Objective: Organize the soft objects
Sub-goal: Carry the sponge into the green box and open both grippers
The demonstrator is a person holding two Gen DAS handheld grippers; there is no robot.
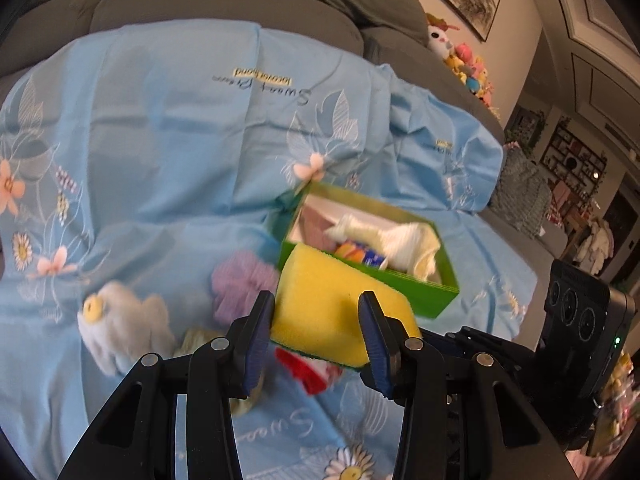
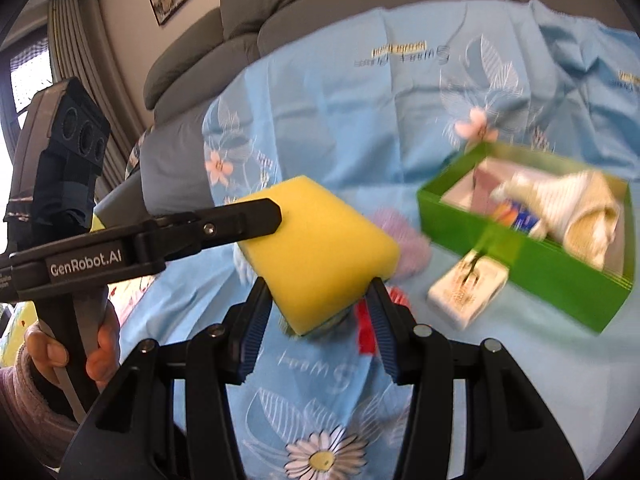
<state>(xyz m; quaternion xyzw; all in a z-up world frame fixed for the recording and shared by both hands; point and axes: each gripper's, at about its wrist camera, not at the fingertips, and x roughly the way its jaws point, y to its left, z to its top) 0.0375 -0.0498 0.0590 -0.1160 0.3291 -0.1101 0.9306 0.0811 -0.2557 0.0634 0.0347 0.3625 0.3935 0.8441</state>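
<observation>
A yellow sponge with a green underside is held above the blue sheet. My left gripper is shut on it; its finger shows across the right wrist view. My right gripper also closes on the same sponge from the near side. A green box just beyond holds a cream cloth and a colourful packet; it also shows in the right wrist view. On the sheet lie a purple fluffy item, a white plush flower and a red item.
A flowered blue sheet covers a grey sofa. A small white printed packet lies against the box's near wall. Plush toys line the sofa's far arm. Shelves and furniture stand at the right.
</observation>
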